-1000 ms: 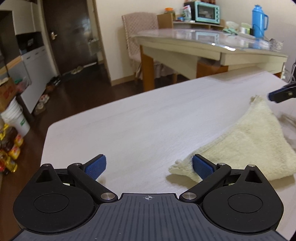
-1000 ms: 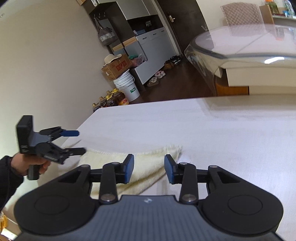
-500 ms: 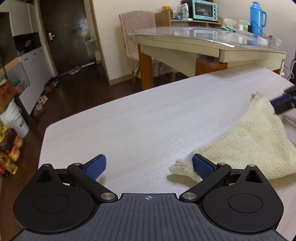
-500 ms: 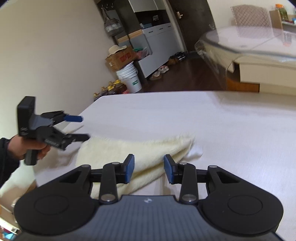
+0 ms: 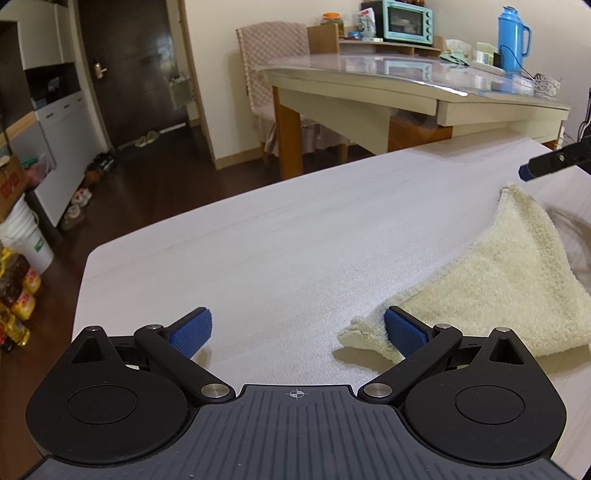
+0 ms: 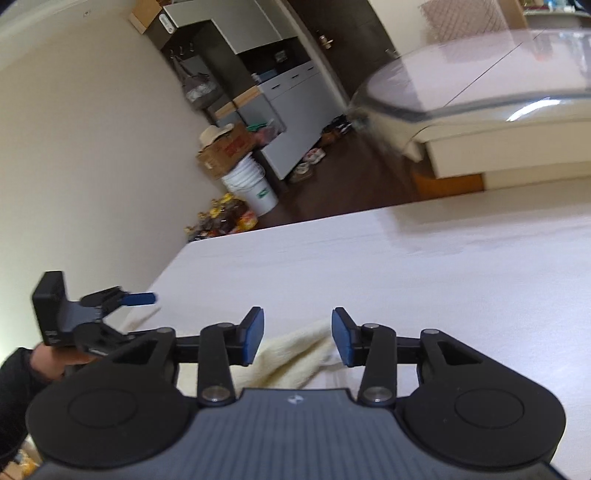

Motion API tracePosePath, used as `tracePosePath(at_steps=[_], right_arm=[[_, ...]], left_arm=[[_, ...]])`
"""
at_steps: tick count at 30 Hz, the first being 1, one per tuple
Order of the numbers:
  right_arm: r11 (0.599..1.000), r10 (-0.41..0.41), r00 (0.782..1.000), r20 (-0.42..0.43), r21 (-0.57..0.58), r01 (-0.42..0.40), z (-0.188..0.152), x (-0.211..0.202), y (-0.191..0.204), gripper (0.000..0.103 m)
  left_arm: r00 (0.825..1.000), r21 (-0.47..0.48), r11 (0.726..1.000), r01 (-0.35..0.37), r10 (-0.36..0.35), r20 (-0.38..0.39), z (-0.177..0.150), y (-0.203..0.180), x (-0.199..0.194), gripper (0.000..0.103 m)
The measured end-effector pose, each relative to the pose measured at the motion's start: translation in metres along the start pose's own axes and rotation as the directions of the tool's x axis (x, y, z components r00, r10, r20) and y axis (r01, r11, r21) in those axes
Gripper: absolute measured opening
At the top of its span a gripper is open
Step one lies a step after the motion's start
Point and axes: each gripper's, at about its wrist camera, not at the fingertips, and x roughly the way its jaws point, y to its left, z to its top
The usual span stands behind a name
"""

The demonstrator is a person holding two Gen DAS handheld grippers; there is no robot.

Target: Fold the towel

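Note:
A cream terry towel [image 5: 498, 280] lies folded on the white table [image 5: 258, 240], to the right in the left wrist view. My left gripper [image 5: 297, 321] is open wide, its right pad beside the towel's near corner, nothing between the pads. In the right wrist view my right gripper [image 6: 297, 332] hovers over the towel's other corner [image 6: 295, 354]. Its jaws are opening and the pads do not press on the cloth. One right fingertip [image 5: 526, 172] shows above the towel's far corner. A hand holds the left gripper [image 6: 136, 314] at the left edge of the right wrist view.
Beyond the white table stands a glass-topped dining table [image 5: 406, 85] with a blue flask [image 5: 511, 37] and a teal oven [image 5: 406, 20]. A chair [image 5: 273, 55], a white bucket [image 6: 255, 184], boxes and bottles stand on the dark floor by the wall.
The right gripper's jaws have widened a little and it has shifted, so the towel corner sits lower between its fingers. Its fingertip has lifted off the towel's far corner. The left gripper has not moved.

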Motion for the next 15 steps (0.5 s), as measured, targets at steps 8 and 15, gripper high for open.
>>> tracePosePath(at_steps=[8, 15], right_arm=[[0.994, -0.015, 0.998, -0.061, -0.105, 0.009, 0.002, 0.014, -0.002, 0.044], [0.992, -0.02, 0.995, -0.099, -0.124, 0.007, 0.005, 0.032, 0.003, 0.029]], left_arm=[[1.0, -0.005, 1.0, 0.003, -0.003, 0.002, -0.001, 0.001, 0.0, 0.103], [1.0, -0.005, 1.0, 0.007, -0.007, 0.004, -0.001, 0.002, 0.001, 0.103]])
